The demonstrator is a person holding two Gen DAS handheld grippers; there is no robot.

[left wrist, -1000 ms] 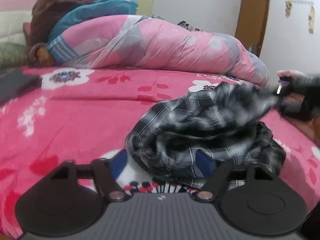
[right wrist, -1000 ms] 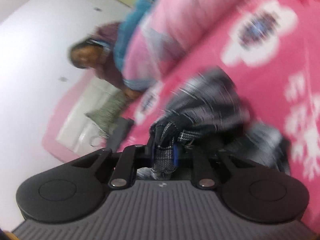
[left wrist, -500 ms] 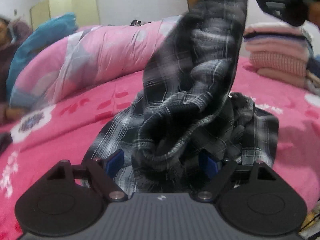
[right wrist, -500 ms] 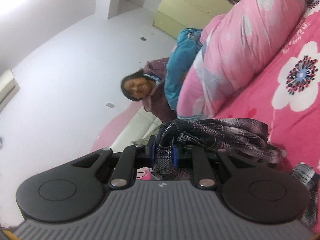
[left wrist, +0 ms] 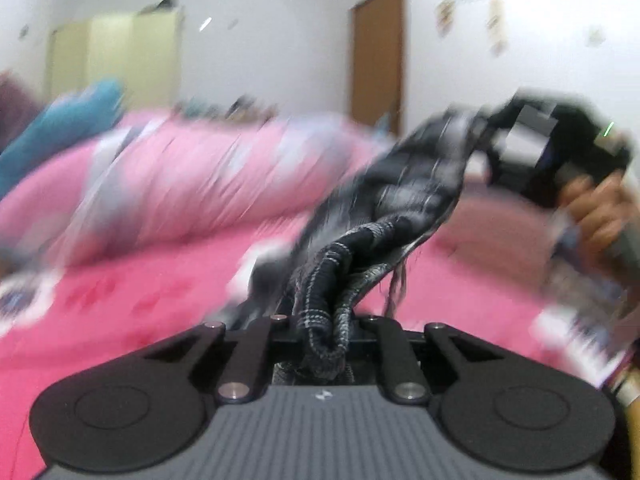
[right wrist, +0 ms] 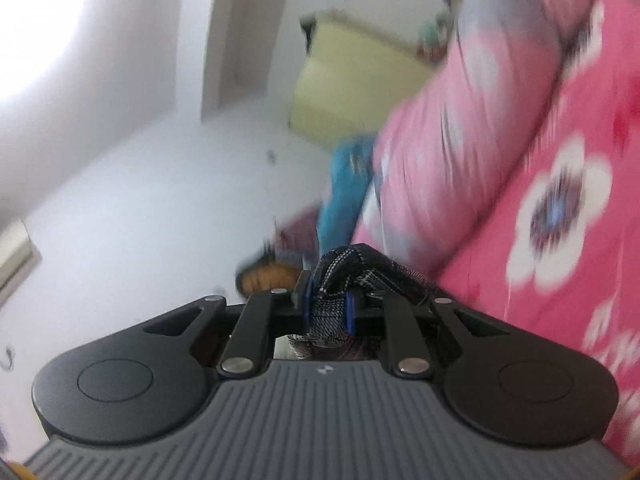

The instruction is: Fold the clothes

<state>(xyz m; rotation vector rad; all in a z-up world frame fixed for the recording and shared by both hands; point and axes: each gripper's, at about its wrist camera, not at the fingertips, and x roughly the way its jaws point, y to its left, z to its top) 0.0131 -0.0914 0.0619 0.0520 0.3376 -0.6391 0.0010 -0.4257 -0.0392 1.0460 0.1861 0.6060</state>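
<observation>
Two grippers are lifting one plaid garment above the pink bed.

From the left wrist, we are seeing our left gripper [left wrist: 322, 332], jaws just closed, pinching a bunched hem of the plaid garment [left wrist: 384, 200], which stretches to the right gripper [left wrist: 516, 148] above the floral bedspread [left wrist: 120, 300]. From the right wrist, our right gripper [right wrist: 326, 312] is clamping a fold between blue pads [right wrist: 306, 310]. We judge we should be pulling apart evenly, keeping the cloth taut.

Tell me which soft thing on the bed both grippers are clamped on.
The dark plaid garment, strung between the left gripper and right gripper. The pink quilt and teal bedding lie untouched behind.
</observation>
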